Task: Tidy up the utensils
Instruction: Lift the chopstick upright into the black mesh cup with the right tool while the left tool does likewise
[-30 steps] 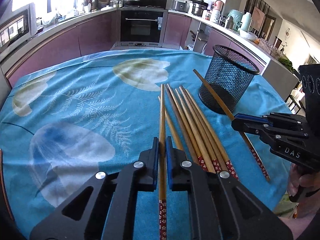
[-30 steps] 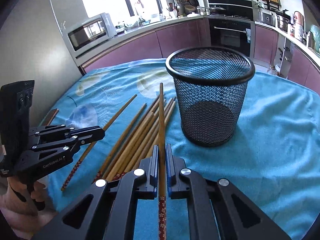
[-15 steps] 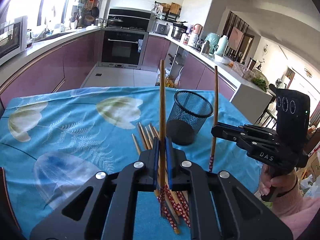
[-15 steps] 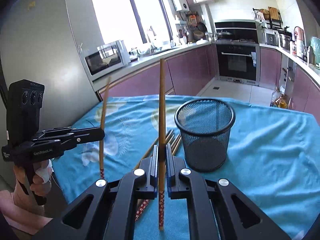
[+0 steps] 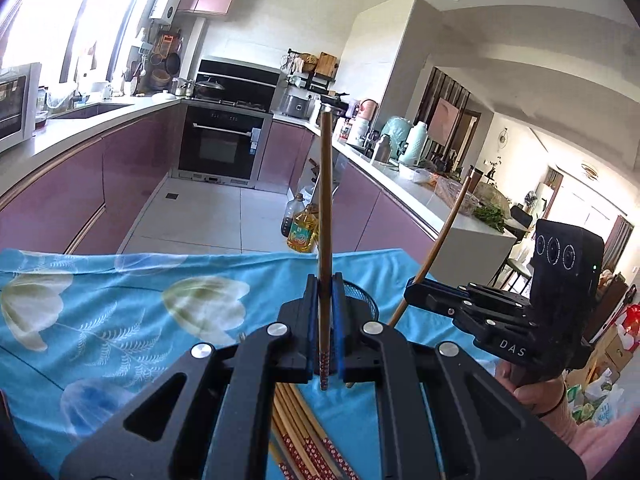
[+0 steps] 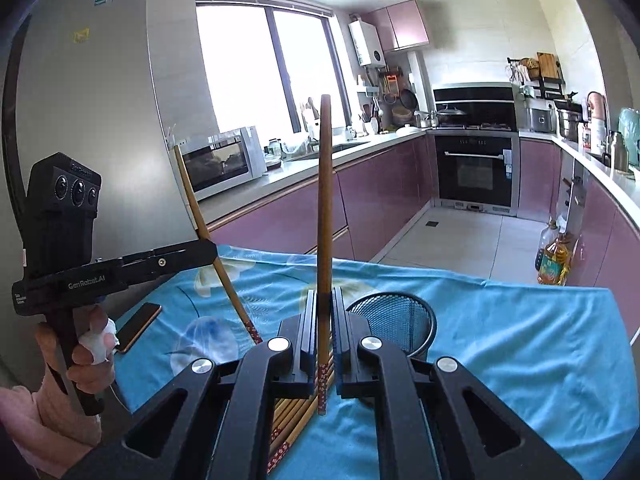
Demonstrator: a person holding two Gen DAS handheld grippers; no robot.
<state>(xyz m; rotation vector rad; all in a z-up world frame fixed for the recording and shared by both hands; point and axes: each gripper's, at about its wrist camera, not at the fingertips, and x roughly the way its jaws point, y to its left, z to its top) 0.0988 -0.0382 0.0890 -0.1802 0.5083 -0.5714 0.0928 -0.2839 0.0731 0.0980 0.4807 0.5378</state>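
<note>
Each gripper is clamped on one chopstick. Our left gripper (image 5: pixel 325 312) pinches a chopstick (image 5: pixel 325 216) near its patterned end, so the shaft stands up out of the jaws; our right gripper (image 6: pixel 325 320) holds a second chopstick (image 6: pixel 323 208) the same way. Both sticks are clear of the blue tablecloth (image 6: pixel 520 320). The mesh cup (image 6: pixel 394 318), their likely destination, stands on the cloth just beyond the right gripper and is largely hidden behind the left one. The remaining chopsticks (image 5: pixel 304 432) lie bundled on the cloth beneath the jaws. We judge the main risk to be pivoting: each stick is gripped far from its middle, so the long free end may swing or slip as it is tipped toward the cup. The two grippers are also near each other, and the sticks could cross or strike the cup's rim. A phone (image 6: pixel 138 326) lies at the cloth's edge, well clear; an oil bottle (image 6: pixel 554 256) stands on the floor beyond.
</note>
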